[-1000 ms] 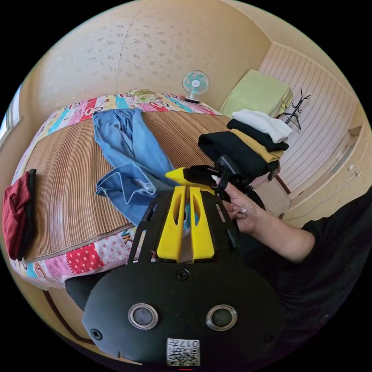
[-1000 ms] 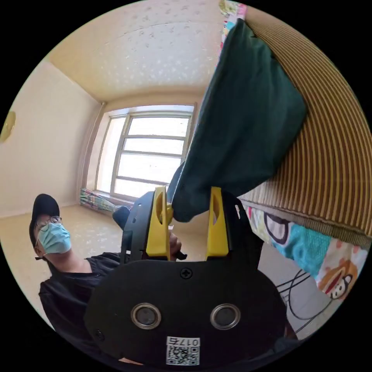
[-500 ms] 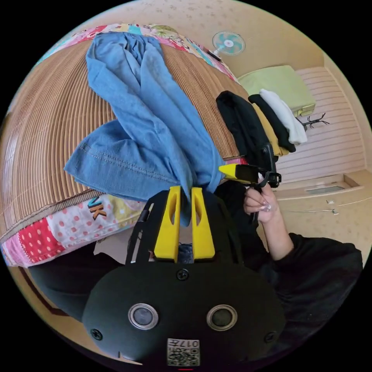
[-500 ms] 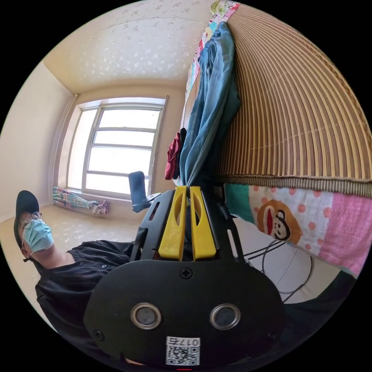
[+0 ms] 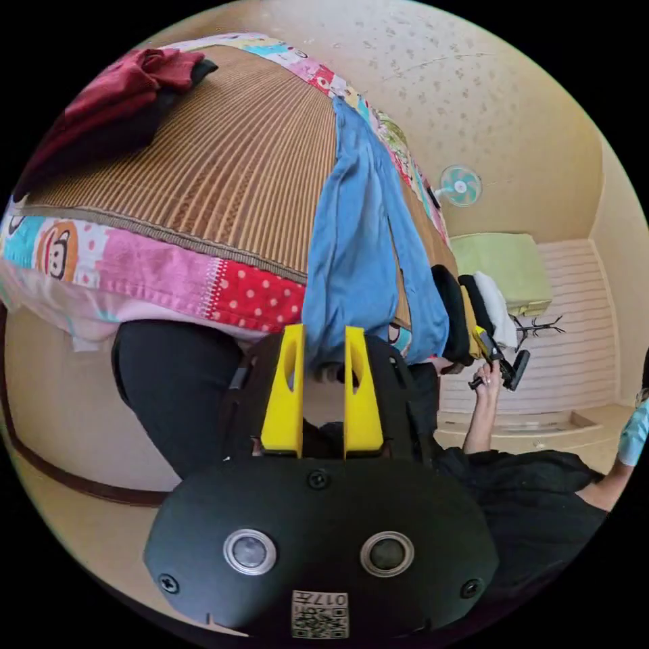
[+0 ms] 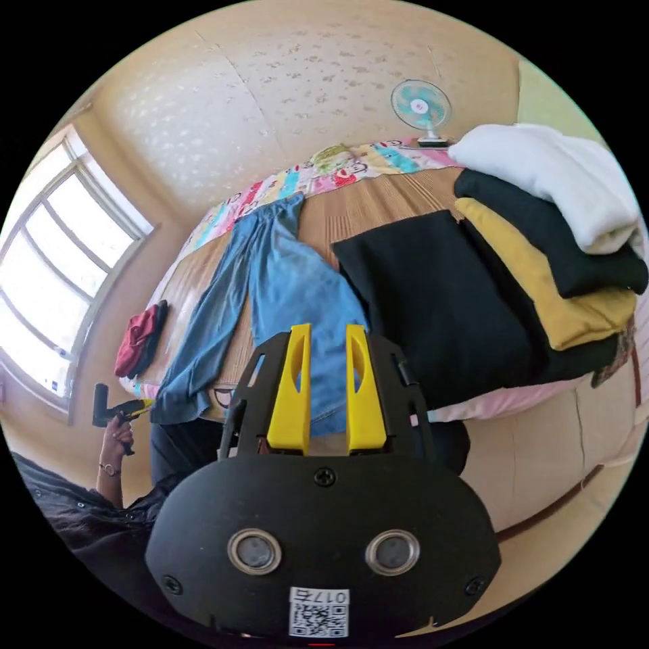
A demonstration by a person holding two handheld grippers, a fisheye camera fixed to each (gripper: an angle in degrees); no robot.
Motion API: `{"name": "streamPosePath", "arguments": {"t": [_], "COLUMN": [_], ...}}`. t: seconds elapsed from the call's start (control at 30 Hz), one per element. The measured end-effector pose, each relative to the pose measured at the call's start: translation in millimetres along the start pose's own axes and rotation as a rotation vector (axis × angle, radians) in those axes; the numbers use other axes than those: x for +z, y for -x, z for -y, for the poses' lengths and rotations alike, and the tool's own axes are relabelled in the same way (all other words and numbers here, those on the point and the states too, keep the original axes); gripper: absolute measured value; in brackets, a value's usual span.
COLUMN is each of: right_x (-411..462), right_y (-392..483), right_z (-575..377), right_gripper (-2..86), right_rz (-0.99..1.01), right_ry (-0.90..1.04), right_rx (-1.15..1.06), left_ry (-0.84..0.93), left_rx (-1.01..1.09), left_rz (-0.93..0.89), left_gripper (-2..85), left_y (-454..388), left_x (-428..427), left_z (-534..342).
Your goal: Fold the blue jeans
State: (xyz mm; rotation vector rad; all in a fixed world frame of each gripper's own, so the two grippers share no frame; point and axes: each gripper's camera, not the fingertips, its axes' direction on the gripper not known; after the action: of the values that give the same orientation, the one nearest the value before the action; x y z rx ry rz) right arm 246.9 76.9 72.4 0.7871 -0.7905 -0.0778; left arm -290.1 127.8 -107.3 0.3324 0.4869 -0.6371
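On a bed's slatted mat (image 5: 223, 162), in the left gripper view, one pair of jeans (image 5: 358, 236) lies lengthwise, its end drooping over the edge between the left gripper (image 5: 322, 338), whose jaws stand apart without pressing it. One red-and-black bundle (image 5: 115, 101) sits far off. In the right gripper view, the right gripper (image 6: 322, 338) hovers parted and empty above the jeans (image 6: 270, 284), beside one stack (image 6: 541, 257) of five folded clothes; one fan (image 6: 420, 108) stands behind.
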Motion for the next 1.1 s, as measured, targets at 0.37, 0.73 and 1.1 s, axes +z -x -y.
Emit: {"name": "streamPosePath", "arguments": {"t": [0.37,0.73,1.1], "right_x": [253,150,28], "right_y": [198,222,84], "right_z": [-62,-133,-90], "right_gripper": [8.6,2.9,7.6], "right_rz": [0.36,0.541,-0.187], "right_ry": [0.656,0.706,0.198], "right_rx": [-0.295,-0.471,-0.017], "left_ry": [0.266,0.301,0.04], "left_rx": [0.207,0.18,0.139], "left_rz": [0.349,0.036,0.2], "left_gripper": [8.0,-0.6,-0.4], "left_y": [2,46,51], "left_x": [80,28,7], "left_z": [30,-27,-59]}}
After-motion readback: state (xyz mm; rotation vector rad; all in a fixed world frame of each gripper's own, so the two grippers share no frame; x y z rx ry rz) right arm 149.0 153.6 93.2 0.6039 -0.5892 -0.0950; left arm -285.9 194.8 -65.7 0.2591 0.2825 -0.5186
